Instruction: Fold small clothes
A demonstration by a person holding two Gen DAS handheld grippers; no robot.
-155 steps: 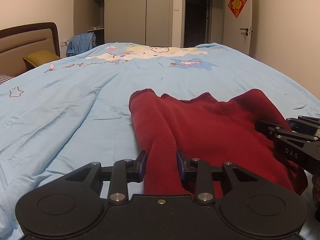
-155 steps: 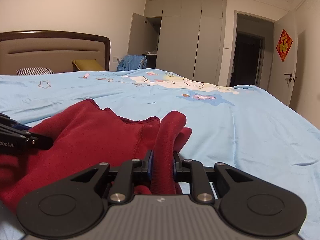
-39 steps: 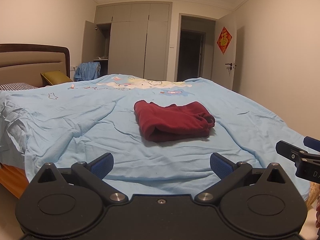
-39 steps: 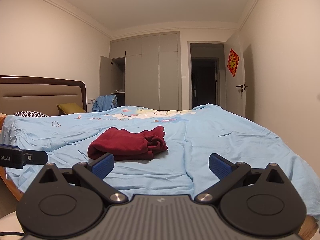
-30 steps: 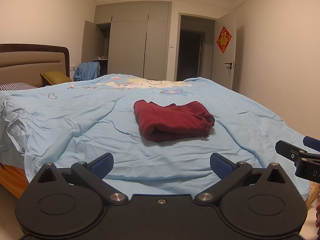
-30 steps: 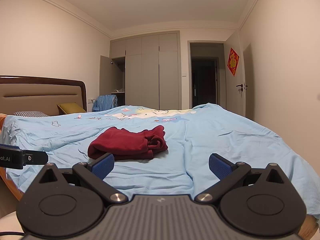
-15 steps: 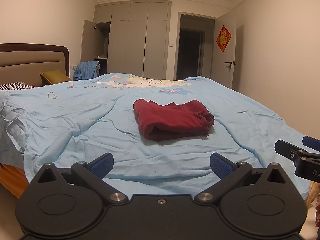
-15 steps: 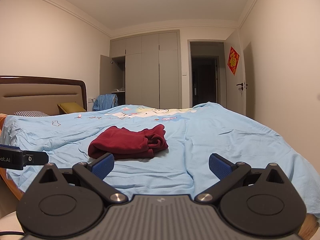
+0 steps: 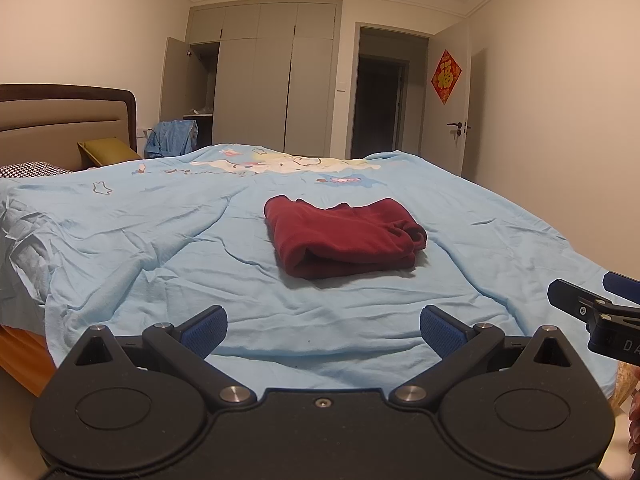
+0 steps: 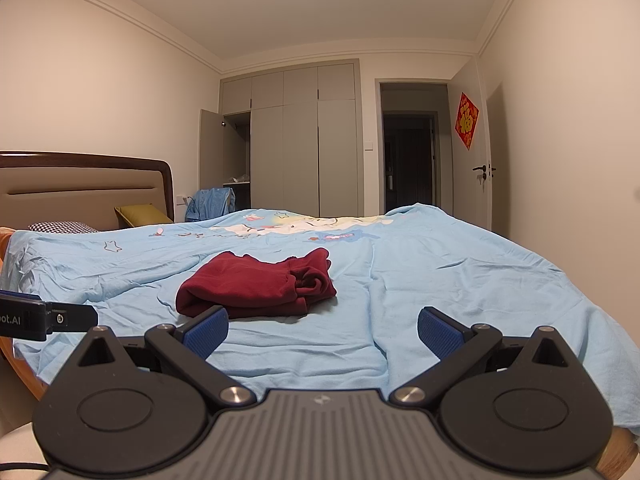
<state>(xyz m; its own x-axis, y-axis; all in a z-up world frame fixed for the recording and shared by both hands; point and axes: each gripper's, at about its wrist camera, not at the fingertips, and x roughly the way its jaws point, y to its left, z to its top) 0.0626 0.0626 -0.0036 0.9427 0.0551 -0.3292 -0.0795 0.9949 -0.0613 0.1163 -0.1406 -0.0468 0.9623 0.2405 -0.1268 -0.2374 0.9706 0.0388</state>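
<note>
On the blue bed cover (image 9: 168, 248), the red garment (image 9: 344, 236) now lies folded; left gripper (image 9: 323, 324) and right gripper (image 10: 322, 326) have let go and gape empty, so folding looks finished.

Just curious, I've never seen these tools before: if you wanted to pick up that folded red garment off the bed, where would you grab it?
Probably the rounded fold edge of the red garment, nearest the grippers. It's thick, raised off the blue bedcover, and holds the layers together. Come in low from the near side; the bunched right end looks looser.
</note>
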